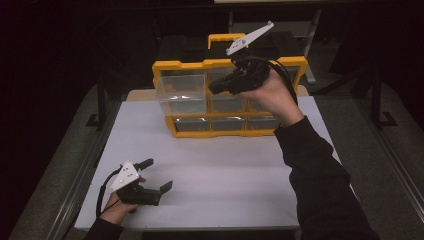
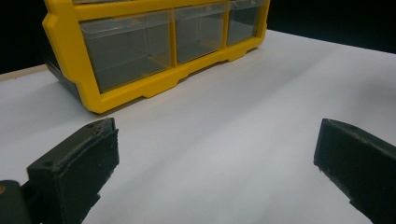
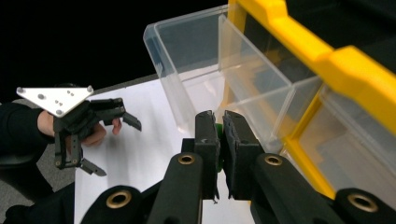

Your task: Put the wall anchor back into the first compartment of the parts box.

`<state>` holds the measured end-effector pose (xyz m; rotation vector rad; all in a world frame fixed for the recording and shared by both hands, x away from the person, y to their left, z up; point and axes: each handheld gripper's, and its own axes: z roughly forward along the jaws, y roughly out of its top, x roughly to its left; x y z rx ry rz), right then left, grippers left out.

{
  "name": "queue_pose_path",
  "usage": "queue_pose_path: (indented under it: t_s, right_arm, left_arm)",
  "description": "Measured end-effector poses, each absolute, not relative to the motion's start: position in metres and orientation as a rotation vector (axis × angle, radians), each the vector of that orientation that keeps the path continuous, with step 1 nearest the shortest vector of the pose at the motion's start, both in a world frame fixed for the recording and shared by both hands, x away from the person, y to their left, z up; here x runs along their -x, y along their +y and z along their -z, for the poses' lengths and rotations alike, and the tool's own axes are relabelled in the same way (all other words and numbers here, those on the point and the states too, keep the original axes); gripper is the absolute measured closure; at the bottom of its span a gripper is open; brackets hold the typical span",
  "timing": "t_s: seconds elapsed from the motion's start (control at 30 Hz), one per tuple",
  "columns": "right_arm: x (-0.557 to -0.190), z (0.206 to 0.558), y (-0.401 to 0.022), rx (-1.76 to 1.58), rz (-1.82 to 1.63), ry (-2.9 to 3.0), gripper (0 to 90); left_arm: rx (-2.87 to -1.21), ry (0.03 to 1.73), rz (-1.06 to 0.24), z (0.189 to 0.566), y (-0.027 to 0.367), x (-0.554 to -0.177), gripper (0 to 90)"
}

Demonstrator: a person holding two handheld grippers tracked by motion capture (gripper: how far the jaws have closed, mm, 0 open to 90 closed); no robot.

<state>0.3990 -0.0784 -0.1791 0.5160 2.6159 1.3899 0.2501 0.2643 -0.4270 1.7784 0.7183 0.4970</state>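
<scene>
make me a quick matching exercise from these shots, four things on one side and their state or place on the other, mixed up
Things
1. left tongs
2. right tongs
3. pulled-out clear drawer
4. yellow organizer

States or places
A. stands at the far side of the white table
B. shut on a small green thing
C. open, low over the near left of the table
D. slid forward from the upper left slot

Pairs: 1-C, 2-B, 3-D, 4-A
</scene>
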Motion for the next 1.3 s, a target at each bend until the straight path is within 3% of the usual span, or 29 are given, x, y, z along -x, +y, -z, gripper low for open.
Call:
queue_pose_path:
  t_s: [0.53,1.3]
  right_arm:
    - [-0.408,0.164,-0.052,-0.51,-1.408,2.62,84.1]
    - [-0.424,0.175,-0.025,-0.499,-1.278,2.696,81.7]
  left_arm:
    - [-1.784,0.717,-0.504,0.426,0.266,-0.25,0.0]
    - [-1.777,0.719,-0.5,0.426,0.265,-0.25,0.0]
